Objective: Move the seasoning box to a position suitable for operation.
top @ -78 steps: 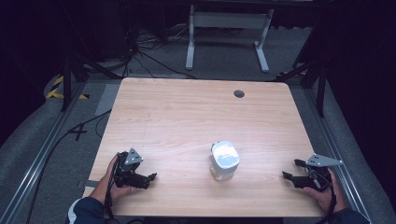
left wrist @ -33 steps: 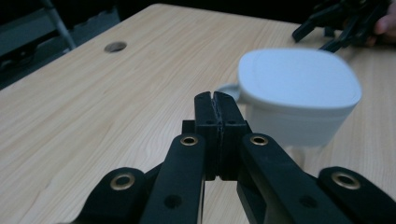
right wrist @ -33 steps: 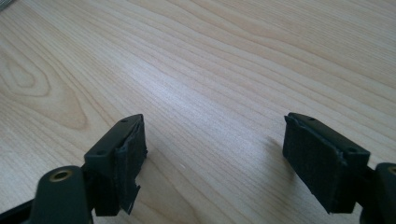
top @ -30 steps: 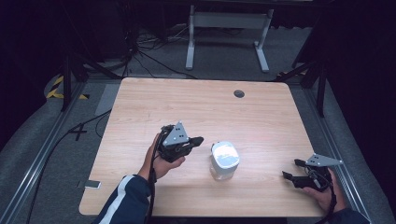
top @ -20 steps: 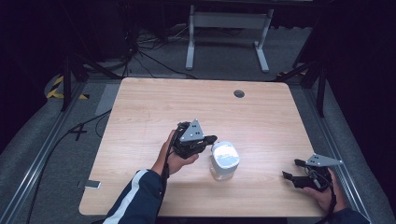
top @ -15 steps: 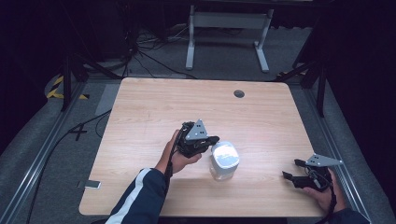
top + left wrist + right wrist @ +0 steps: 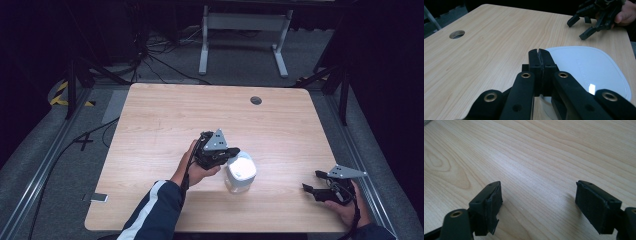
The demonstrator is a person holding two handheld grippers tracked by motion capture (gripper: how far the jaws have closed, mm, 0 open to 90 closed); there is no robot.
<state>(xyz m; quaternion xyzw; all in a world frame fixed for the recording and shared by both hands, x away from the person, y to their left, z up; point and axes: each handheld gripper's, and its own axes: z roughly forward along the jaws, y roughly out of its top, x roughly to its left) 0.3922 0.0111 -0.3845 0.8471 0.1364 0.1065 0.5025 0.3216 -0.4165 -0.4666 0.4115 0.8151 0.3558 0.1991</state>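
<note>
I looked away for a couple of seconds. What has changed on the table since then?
The left gripper moved from the table's near left edge to the white container, its fingers shut with nothing between them, tips at the lid's edge. The container, the right gripper with open fingers and the table stayed put.

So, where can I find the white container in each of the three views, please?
High view: the white container stands right of centre on the table, touching or just beside the shut left gripper.
Left gripper view: its white lid lies right of centre, just past the closed jaws.
Right gripper view: bare wood between open jaws, no container.
Shared landmark: the round cable hole in the tabletop.
</note>
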